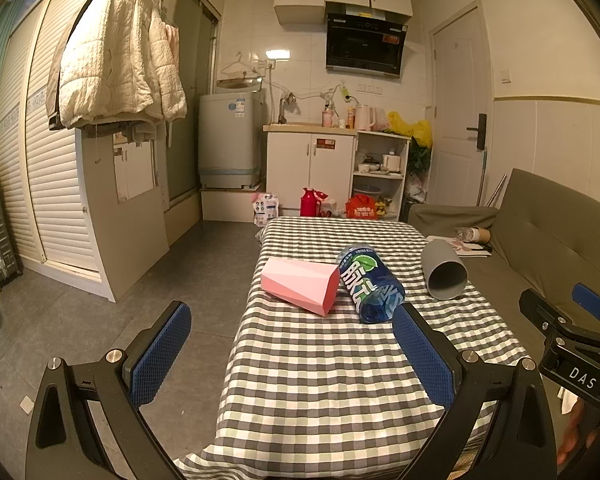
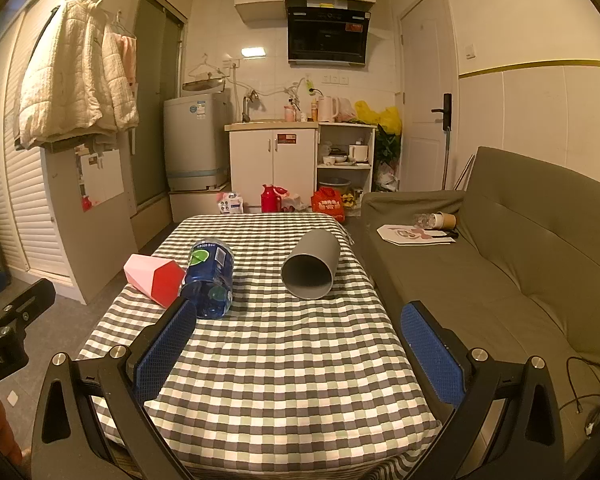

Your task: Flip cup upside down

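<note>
A grey cup (image 2: 310,266) lies on its side on the checked table (image 2: 284,360), its mouth towards me; it also shows in the left wrist view (image 1: 444,274) near the table's right edge. A pink faceted cup (image 1: 300,286) lies on its side at the left (image 2: 154,276). A blue bottle (image 1: 370,288) lies between them (image 2: 210,278). My left gripper (image 1: 292,354) is open and empty, short of the pink cup. My right gripper (image 2: 298,354) is open and empty, short of the grey cup.
A green sofa (image 2: 500,280) runs along the table's right side with papers and a paper cup on it. The floor (image 1: 172,280) lies to the left. Kitchen cabinets (image 1: 310,168), a washer and a door stand at the back.
</note>
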Available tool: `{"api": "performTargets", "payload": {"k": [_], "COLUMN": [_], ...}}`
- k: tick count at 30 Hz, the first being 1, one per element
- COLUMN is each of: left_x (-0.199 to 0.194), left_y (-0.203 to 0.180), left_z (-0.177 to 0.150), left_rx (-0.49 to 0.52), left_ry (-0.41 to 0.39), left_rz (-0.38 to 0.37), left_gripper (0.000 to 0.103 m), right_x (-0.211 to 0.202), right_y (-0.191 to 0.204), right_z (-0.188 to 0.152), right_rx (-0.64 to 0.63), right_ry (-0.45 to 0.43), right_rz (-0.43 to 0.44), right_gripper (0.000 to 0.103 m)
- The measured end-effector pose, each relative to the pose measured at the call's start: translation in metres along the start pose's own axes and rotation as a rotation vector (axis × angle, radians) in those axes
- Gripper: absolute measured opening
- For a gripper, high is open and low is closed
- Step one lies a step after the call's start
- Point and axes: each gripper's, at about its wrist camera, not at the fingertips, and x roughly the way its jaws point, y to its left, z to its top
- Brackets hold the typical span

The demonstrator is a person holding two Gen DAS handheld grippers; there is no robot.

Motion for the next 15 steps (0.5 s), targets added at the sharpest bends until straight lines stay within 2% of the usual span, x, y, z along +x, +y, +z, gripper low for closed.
{"api": "performTargets", "payload": {"k": [8,12,15], "left_x": [0.003,0.009,0.015], "left_y": [0.0,-0.004,-0.001], "left_z": [-0.005,-0.001,0.004], "left_rx": [-0.003,-0.011,-0.019], "left_ry": [0.008,0.049,0.102], "left_rz": [0.005,0.035,0.087], "left_gripper": [0.103,0.103,0.103], "right_x": [0.006,0.005,0.006], "right_y": [0.001,0.0,-0.003], "right_z": [-0.007,-0.004,0.001], "right_rx": [0.002,0.01,0.021], "right_ry": [-0.002,-0.009,0.006], "right_rz": [0.0,-0.009,-0.025], "right_gripper": [0.103,0.103,0.103]}}
